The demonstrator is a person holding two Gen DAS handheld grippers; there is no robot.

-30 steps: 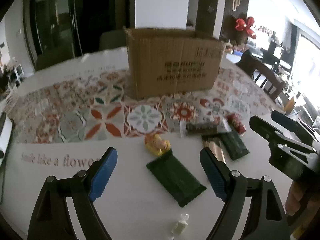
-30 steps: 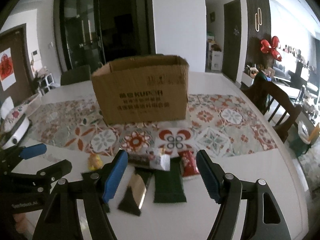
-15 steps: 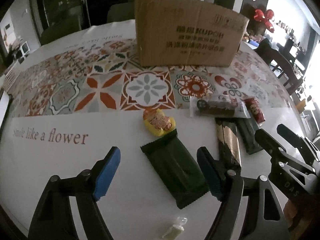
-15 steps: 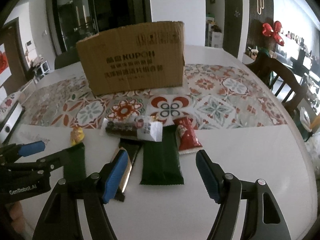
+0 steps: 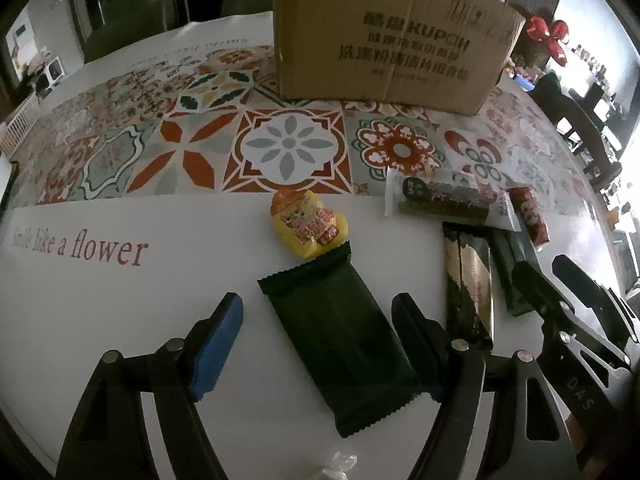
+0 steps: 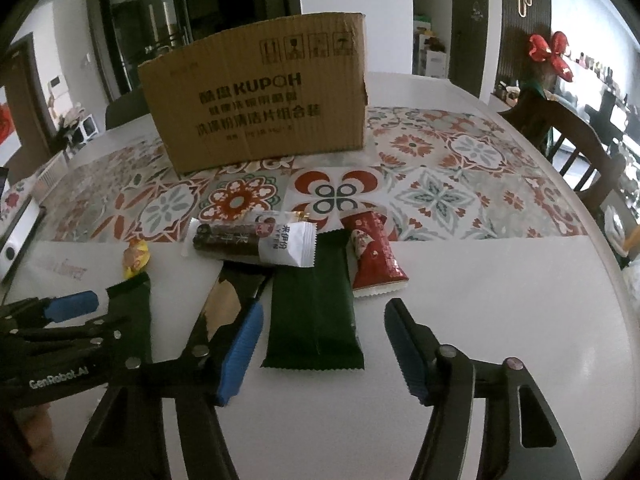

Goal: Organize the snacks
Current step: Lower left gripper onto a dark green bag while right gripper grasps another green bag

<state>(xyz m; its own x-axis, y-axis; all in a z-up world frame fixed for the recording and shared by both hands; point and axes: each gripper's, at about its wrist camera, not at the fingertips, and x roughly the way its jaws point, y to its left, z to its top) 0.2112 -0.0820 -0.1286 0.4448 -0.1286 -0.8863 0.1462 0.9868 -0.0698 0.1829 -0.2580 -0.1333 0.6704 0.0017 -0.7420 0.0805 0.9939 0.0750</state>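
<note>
In the left wrist view a dark green packet [image 5: 340, 340] lies flat between the blue pads of my left gripper [image 5: 320, 344]. The jaws are closing and the left pad stands clear of it. In the right wrist view my right gripper [image 6: 322, 350] straddles the near end of a second dark green packet [image 6: 312, 304], also closing, pads apart from it. Around them lie a yellow snack [image 5: 308, 226], a white-wrapped dark bar [image 6: 256, 242], a red packet [image 6: 374, 256] and a gold-and-black packet [image 6: 228, 300]. A cardboard box [image 6: 260, 104] stands behind them, its inside hidden.
The white table carries a patterned runner [image 5: 288, 144] under the box. A small clear-wrapped sweet [image 5: 336, 466] lies near the front edge. A wooden chair [image 6: 560, 132] stands at the right, and a white device [image 6: 16, 240] rests at the table's left edge.
Both grippers have sunk towards the table, each over its green packet, and tipped further down. Both pairs of jaws have narrowed. The snacks and box lie where they were.
</note>
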